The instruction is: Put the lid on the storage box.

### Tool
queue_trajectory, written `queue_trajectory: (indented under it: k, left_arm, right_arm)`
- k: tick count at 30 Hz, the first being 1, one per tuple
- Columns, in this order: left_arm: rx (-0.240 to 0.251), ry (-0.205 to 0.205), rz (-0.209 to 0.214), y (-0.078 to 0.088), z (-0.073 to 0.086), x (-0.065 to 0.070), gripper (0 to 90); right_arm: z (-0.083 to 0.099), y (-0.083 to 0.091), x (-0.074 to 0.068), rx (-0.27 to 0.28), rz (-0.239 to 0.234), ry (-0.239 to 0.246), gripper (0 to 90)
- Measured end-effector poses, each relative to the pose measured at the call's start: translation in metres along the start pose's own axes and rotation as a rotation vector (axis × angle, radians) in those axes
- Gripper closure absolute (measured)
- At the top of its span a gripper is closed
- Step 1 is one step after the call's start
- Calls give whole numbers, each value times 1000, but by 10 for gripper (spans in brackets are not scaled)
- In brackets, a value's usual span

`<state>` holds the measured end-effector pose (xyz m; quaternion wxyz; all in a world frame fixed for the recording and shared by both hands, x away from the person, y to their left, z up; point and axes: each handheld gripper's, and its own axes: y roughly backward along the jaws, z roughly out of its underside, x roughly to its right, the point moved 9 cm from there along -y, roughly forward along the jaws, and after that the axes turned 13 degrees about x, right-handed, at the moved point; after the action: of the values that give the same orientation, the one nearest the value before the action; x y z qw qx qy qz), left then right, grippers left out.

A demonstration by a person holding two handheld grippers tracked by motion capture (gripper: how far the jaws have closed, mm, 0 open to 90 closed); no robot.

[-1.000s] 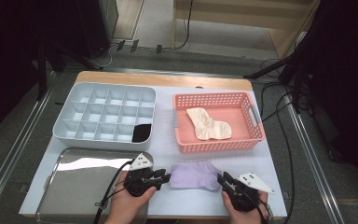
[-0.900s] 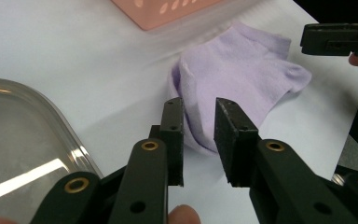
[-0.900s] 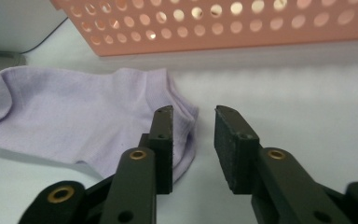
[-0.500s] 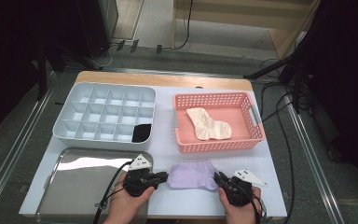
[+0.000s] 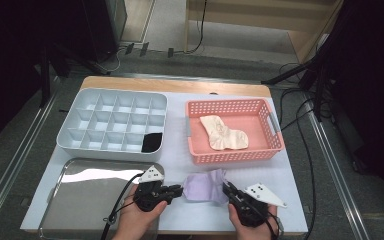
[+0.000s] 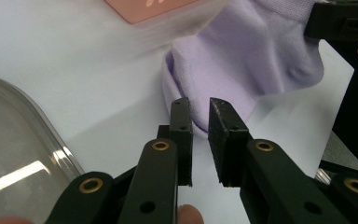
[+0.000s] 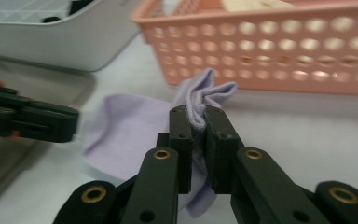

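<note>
A lilac sock [image 5: 205,186] lies on the white table near the front edge, between my two grippers. My left gripper [image 5: 179,190] holds the sock's left hem; in the left gripper view the hem [image 6: 198,128] sits between the tips of the left gripper [image 6: 199,109], whose jaws have just been opening slightly. My right gripper [image 5: 226,189] has just closed on the sock's right end. In the right gripper view, bunched fabric [image 7: 200,100] is pinched in the right gripper [image 7: 198,116] and lifted off the table.
Behind the sock stands a pink basket [image 5: 230,156] holding a cream sock [image 5: 222,134]. A grey compartment tray [image 5: 112,92] at the back left has a black item [image 5: 152,142] in one cell. A metal tray [image 5: 80,200] lies at the front left.
My right gripper has moved left onto the sock's right end, closed on it and raised it, so the fabric bunches up. The left hand has stayed in place.
</note>
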<state>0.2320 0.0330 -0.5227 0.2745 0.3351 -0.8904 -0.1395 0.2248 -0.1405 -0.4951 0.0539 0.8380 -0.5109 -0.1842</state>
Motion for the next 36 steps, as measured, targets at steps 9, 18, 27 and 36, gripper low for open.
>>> queue_trajectory:
  k: [9, 18, 27, 36]
  left_arm:
    - [33, 27, -7, 13, -5, -10, 760]
    - [48, 41, -13, 14, -7, -13, 732]
    - [59, 37, 0, 7, -10, -4, 616]
    - [63, 60, 7, -6, -13, 6, 468]
  right_arm:
    - [22, -35, -60, -62, -102, 84, 824]
    - [16, -20, -60, -20, -175, 54, 661]
    - [35, -16, -10, -75, -11, -27, 632]
    - [52, -29, -18, -127, 7, -57, 723]
